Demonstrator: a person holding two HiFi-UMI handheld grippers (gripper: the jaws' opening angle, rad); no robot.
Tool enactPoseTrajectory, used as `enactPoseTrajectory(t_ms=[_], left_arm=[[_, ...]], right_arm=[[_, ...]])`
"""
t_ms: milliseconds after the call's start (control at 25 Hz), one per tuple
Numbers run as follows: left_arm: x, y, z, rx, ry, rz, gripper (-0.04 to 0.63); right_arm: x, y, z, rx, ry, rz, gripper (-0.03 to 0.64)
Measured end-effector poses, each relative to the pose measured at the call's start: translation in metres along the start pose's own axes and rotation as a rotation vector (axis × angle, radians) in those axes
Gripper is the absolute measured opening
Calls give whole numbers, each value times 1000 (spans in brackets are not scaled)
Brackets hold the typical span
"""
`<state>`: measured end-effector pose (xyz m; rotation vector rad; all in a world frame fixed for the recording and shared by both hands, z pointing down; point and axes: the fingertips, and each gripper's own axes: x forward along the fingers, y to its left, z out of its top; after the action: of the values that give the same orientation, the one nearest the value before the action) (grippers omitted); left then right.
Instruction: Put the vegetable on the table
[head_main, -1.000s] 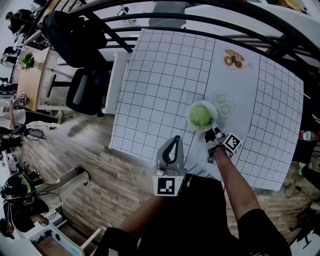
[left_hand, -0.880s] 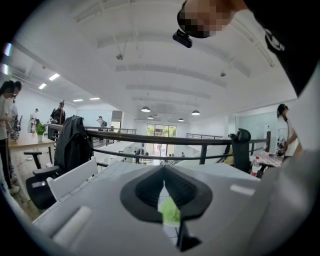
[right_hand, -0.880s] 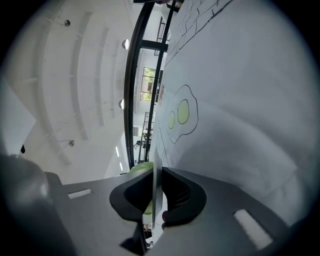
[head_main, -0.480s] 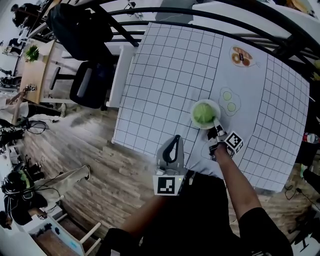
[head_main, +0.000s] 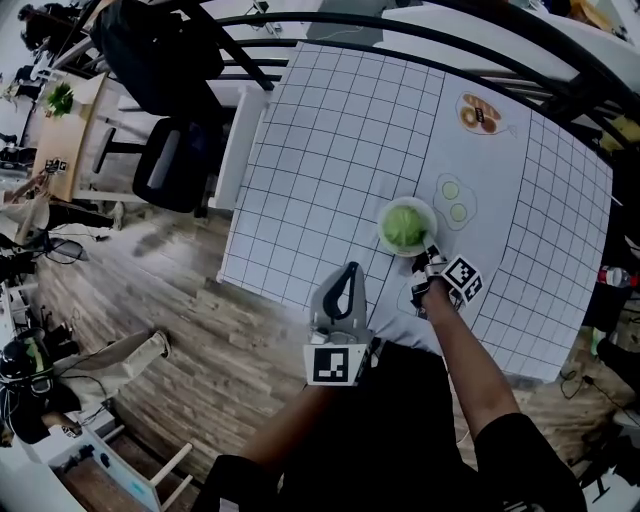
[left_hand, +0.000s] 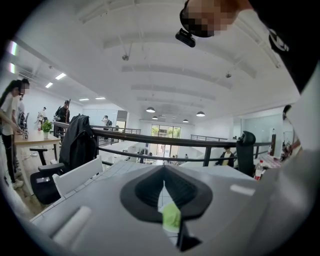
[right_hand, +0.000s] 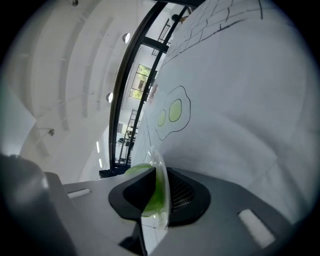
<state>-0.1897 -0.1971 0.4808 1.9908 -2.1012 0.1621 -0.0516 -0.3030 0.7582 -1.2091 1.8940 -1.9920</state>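
Note:
A green leafy vegetable (head_main: 404, 224) lies in a clear shallow bowl (head_main: 381, 232) on the white grid-marked table (head_main: 330, 150). My right gripper (head_main: 430, 258) is at the bowl's near rim. In the right gripper view the clear rim (right_hand: 161, 165) stands between the jaws, which are opening; the right-hand pad (right_hand: 182, 192) has come away from it, and the green vegetable (right_hand: 136, 171) shows behind. My left gripper (head_main: 348, 272) is held over the table's near edge, left of the bowl, with its tips (left_hand: 163, 170) together and nothing held.
Printed outlines mark the tabletop: two green slices (head_main: 450, 200) just beyond the bowl and a brown food picture (head_main: 477, 114) at the far right. A black office chair (head_main: 165, 175) stands left of the table, and a black railing (head_main: 400, 35) runs behind it.
The right gripper has stayed at the bowl's rim and the bowl rests in the same spot. The view has shifted slightly. The left gripper has barely moved.

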Motion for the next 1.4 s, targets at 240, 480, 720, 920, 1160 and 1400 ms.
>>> enactPoseTrajectory(t_ms=[240,480,720,920,1160,1400], left_arm=[[-5,-7,2,-10,-9,-18,9],[-10,-17,9,-1,-27,-53,9],[-18,-27,7,-5,-33,-88,9],[-22,-42,11,-2,-60,-160,9],[-42,-57,-11,-22,29,-244,9],[-56,-67,-24,-57,28,-290,9]], right_arm=[[-14,-8,-1,-71,29,-112,115],[-37,-15,9,-99,1,-175,118],[-64,0,10,-132,-11,-147,118],[-92,24,2,-114,-43,-114,117],[-131,54,-10,-103,-99,-85,114],[-175,95,-17,-172,-155,-58,58]])
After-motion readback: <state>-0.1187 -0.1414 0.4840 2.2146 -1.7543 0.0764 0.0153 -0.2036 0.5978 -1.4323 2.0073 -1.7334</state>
